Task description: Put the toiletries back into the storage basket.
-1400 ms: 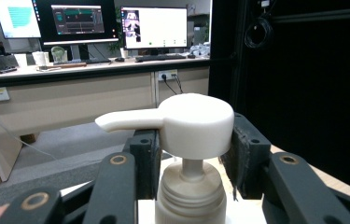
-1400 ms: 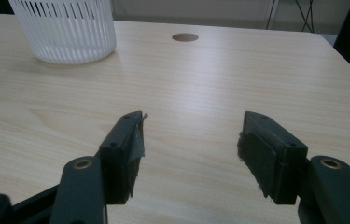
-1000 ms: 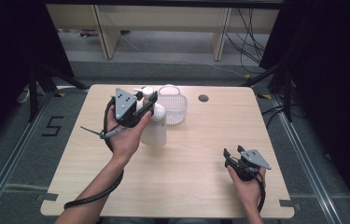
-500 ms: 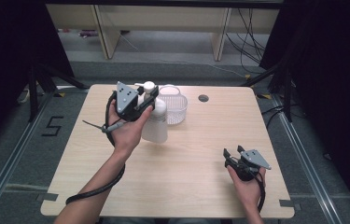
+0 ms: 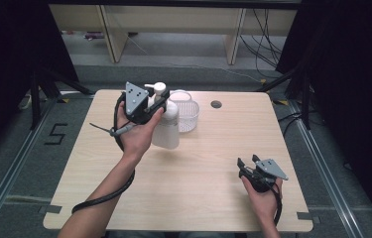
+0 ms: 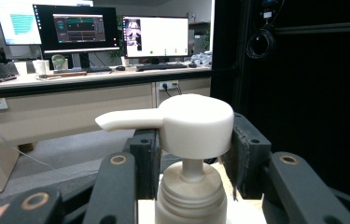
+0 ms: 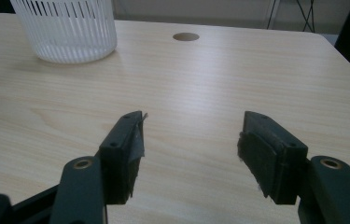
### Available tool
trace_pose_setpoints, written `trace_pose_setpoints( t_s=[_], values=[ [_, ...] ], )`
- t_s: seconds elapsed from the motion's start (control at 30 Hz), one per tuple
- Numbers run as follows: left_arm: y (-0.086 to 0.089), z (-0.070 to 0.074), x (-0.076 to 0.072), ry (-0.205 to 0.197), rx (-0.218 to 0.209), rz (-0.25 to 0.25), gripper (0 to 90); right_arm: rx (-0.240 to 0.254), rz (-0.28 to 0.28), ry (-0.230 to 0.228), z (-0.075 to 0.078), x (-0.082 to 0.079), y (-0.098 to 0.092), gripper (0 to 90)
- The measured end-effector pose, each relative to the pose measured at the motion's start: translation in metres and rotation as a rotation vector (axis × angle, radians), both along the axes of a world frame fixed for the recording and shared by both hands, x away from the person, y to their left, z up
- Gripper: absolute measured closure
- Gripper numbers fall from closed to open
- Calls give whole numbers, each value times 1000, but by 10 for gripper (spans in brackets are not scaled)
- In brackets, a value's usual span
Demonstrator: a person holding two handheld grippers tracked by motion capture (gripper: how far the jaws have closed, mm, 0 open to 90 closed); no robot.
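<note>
Pale wooden desk, mostly bare, with a cable hole at the far edge. White slatted basket standing far of centre, likely the destination. White pump bottle just left of the basket, perhaps lifted off the desk, though hard to judge from above. Left claw clenched around the bottle's neck below the pump head, pads seemingly pressing, a grip suited to carrying upright. Right claw released, parked low near the right edge, out of the way.
</note>
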State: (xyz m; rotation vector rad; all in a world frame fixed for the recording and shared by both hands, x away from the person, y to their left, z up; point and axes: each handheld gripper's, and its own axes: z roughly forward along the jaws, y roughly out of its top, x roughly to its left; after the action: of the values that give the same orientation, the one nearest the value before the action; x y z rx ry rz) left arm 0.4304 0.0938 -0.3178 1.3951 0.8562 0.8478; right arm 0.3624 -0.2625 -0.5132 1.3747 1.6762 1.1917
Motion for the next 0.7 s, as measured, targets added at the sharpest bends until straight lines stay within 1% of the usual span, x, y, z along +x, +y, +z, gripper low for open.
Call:
trace_pose_setpoints(
  t_s=[0.03, 0.1, 0.13, 0.17, 0.2, 0.23, 0.27, 0.33, 0.37, 0.4, 0.43, 0.47, 0.5, 0.53, 0.57, 0.7],
  values=[
    [0, 1, 1, -3, -1, 1, 592, -23, 21, -12, 0, 2, -3, 405],
    [-1, 2, 2, -6, -3, 1, 592, -16, 23, -11, 0, 2, -2, 404],
    [-2, 3, 2, -7, -5, 1, 592, -23, 21, -12, 0, 2, -3, 404],
    [-2, 4, 2, 2, -8, 13, 592, -22, 19, -13, 0, 2, -2, 404],
    [-3, 4, 2, 14, -19, 11, 592, -17, 23, -9, 0, 2, -2, 404],
    [-3, 5, 3, 0, -7, 12, 592, -20, 27, -9, 0, 2, -3, 404],
    [-3, 6, 3, -1, -8, 12, 592, -17, 24, -14, 0, 2, -2, 404],
    [-4, 7, 5, -2, -9, 11, 592, -22, 29, -3, 0, 2, -3, 404],
    [-5, 7, 5, 12, -20, 9, 592, -22, 28, -3, 0, 2, -3, 404],
    [-5, 7, 6, 12, -21, 7, 592, -23, 29, -4, 0, 2, -3, 404],
    [-4, 7, 7, 0, -10, 11, 592, -22, 28, -5, 0, 2, -3, 404],
    [-4, 7, 8, 0, -12, 12, 592, -22, 16, -4, 0, 1, -2, 404],
    [-5, 7, 8, 9, -27, 10, 592, -18, 17, -19, -1, 2, -2, 404],
    [-5, 7, 8, 8, -28, 10, 592, -17, 18, -21, -1, 2, -3, 404],
    [-5, 7, 9, -5, -15, 12, 592, -16, 18, -20, -1, 2, -3, 404],
    [-5, 9, 11, -1, -12, 13, 592, -18, 18, -12, 0, 2, -2, 404]
  ],
)
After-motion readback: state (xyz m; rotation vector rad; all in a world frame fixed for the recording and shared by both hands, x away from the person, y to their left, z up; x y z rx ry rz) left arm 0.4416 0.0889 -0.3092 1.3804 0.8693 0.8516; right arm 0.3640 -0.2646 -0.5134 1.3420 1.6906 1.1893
